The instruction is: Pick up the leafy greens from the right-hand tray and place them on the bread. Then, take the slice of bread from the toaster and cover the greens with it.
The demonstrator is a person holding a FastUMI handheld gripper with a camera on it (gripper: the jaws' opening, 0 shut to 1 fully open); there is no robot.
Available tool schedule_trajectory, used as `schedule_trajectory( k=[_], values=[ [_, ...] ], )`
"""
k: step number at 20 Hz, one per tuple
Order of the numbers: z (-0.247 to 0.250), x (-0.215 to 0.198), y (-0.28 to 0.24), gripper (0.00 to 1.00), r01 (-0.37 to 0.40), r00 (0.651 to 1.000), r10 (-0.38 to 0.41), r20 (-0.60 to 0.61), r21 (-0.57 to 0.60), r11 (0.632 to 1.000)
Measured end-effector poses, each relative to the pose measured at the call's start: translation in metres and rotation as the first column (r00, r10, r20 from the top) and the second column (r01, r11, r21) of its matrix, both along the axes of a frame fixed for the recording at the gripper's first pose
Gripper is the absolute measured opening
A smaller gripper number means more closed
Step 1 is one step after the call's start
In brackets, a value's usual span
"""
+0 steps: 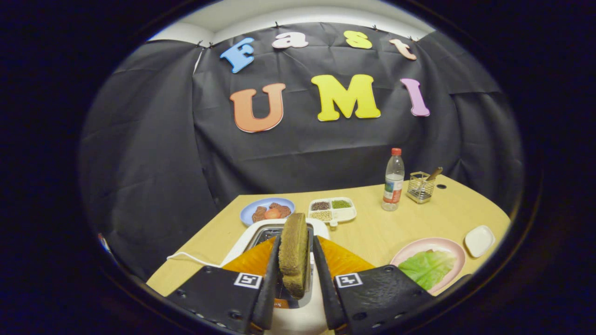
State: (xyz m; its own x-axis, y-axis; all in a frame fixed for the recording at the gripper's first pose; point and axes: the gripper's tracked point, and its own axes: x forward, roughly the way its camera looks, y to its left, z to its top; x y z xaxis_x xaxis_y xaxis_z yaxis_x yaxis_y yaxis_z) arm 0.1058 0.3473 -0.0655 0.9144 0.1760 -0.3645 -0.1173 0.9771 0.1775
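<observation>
Standing between the gripper [295,279] fingers, bread slice [293,253] over toaster [260,232]

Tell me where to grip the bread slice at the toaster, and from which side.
Grip the bread slice on its two flat faces near the upper edge, coming from above the toaster. It stands upright and edge-on, and the gripper fingers already flank those faces there.

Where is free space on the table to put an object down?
Bare table lies between the divided tray, water bottle and pink plate. It is crowded near the gripper, shut on the bread slice above the toaster.
</observation>
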Motion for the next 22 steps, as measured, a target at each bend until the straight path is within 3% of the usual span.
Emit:
schedule_trajectory(
  k=[3,5,11,15,22],
  values=[
    [0.001,-0.002,0.002,0.16,-0.012,1.000,0.013,-0.017,0.026,1.000],
    [0.011,-0.006,0.003,0.10,-0.036,0.999,0.036,0.006,0.028,0.999],
    [0.082,-0.026,-0.011,0.10,-0.062,0.979,0.036,0.201,0.120,0.991],
    [0.117,-0.041,-0.046,0.10,-0.075,0.965,0.023,0.260,0.194,0.978],
    [0.090,-0.043,-0.141,0.10,-0.015,0.967,-0.016,0.254,0.120,0.993]
  ],
)
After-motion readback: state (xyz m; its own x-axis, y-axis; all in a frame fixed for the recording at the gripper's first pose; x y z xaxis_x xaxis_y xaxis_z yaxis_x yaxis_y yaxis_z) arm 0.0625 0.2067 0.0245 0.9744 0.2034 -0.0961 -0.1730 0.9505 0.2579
